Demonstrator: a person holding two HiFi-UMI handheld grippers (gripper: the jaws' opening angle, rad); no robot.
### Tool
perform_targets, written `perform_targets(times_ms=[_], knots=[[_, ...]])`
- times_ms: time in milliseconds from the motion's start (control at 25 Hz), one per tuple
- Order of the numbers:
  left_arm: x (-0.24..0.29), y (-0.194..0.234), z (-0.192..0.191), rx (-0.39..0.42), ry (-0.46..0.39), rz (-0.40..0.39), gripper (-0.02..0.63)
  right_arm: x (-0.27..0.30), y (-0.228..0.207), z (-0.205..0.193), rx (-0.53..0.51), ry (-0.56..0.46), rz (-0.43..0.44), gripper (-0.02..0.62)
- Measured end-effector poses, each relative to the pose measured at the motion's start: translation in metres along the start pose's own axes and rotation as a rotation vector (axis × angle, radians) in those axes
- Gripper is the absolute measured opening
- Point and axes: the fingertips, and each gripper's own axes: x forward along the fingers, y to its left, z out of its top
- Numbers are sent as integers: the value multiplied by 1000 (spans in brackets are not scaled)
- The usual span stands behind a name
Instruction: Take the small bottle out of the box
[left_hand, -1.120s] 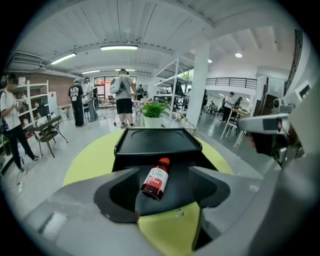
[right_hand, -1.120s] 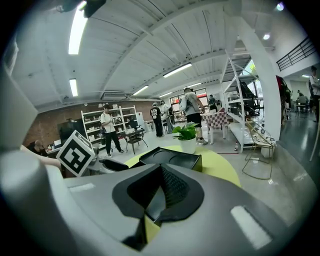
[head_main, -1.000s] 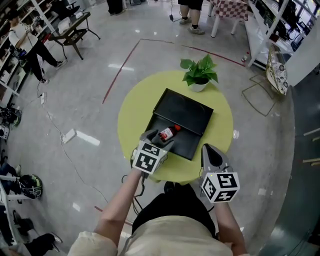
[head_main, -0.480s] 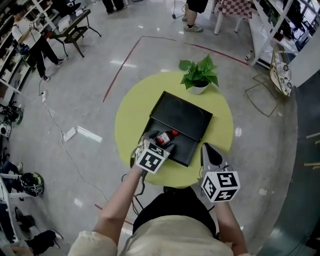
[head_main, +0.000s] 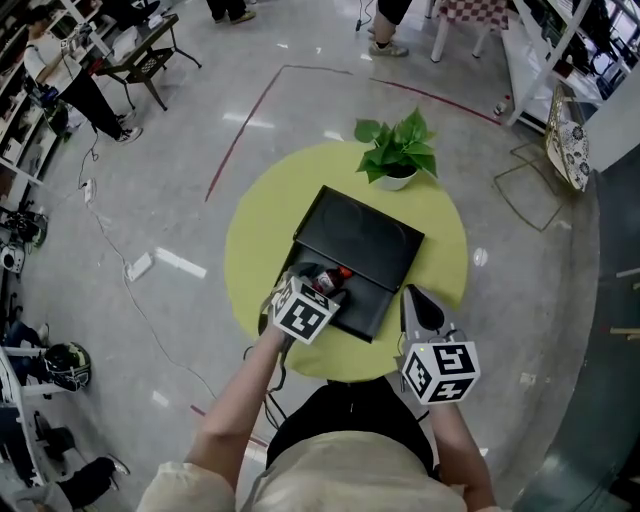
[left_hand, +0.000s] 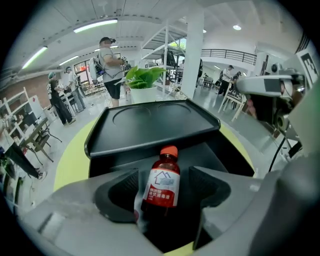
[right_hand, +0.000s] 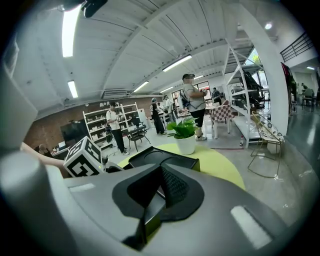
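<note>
A small brown bottle (head_main: 337, 279) with a red cap and a white label lies on its side in the open black box (head_main: 368, 303); the box lid (head_main: 366, 234) is folded back behind it. My left gripper (head_main: 319, 284) reaches into the box, open. In the left gripper view the bottle (left_hand: 163, 181) lies between the two pads (left_hand: 123, 192), with a gap on each side. My right gripper (head_main: 416, 297) hovers at the table's near right edge, beside the box, jaws together and empty. In the right gripper view the right gripper (right_hand: 161, 189) is shut.
The box sits on a round yellow-green table (head_main: 258, 228). A potted green plant (head_main: 397, 151) stands at the table's far edge behind the lid. People and chairs (head_main: 150, 55) stand on the grey floor beyond; shelving (head_main: 560, 40) runs along the right.
My left gripper has moved forward into the box, so its jaws now flank the bottle, which has not moved. The right gripper has stayed put.
</note>
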Motion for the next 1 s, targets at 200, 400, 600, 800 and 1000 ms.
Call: perform_targets(times_ms=[200, 400, 600, 800, 1000], knots=[[6, -1, -2, 29, 38, -1, 327, 6, 1, -1, -2, 12, 14, 2], [13, 0, -8, 68, 81, 12, 300, 11, 3, -2, -5, 19, 25, 2], [19, -2, -17, 134, 144, 24, 259, 11, -1, -2, -3, 26, 20, 2], [23, -3, -19, 139, 165, 6, 239, 12, -5, -3, -1, 27, 17, 2], [27, -4, -22, 134, 180, -13, 232, 14, -3, -5, -2, 29, 26, 2]])
